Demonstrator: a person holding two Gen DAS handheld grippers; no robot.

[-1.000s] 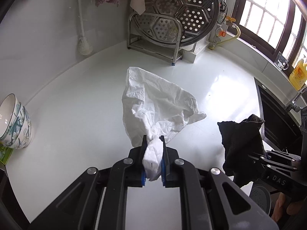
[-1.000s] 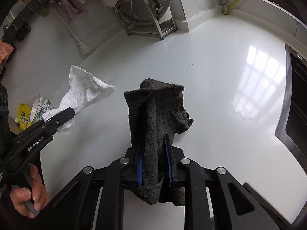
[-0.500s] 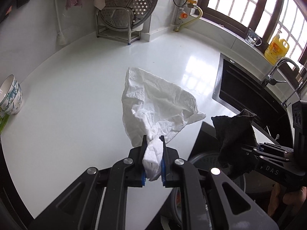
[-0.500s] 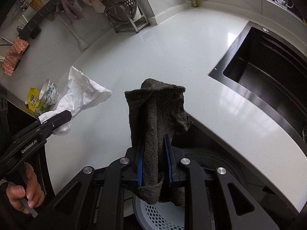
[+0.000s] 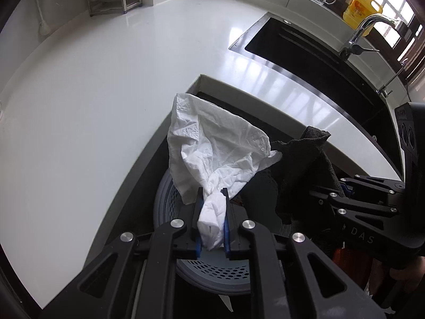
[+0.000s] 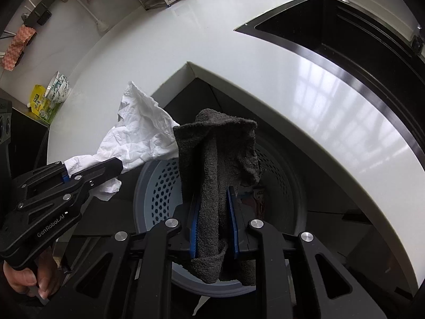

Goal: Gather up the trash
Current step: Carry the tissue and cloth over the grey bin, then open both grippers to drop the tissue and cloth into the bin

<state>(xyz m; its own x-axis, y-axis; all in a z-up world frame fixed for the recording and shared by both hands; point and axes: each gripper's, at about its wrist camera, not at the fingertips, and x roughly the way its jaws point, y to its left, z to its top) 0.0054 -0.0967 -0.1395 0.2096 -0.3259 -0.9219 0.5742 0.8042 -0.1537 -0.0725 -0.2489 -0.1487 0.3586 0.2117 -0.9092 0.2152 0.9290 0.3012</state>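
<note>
While both hang above one grey perforated bin (image 6: pixel 156 186): one left gripper (image 5: pixel 211 212), clamped on one crumpled white tissue (image 5: pixel 212 148); one right gripper (image 6: pixel 213 212), clamped on one dark cloth (image 6: pixel 215 154).

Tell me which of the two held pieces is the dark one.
The grey terry cloth in the right gripper; the left gripper holds a crumpled white tissue.

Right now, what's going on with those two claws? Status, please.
Left claw shut on white paper. Right claw shut on dark cloth. Both held over grey perforated bin below counter. Nothing blocking the drop.
</note>
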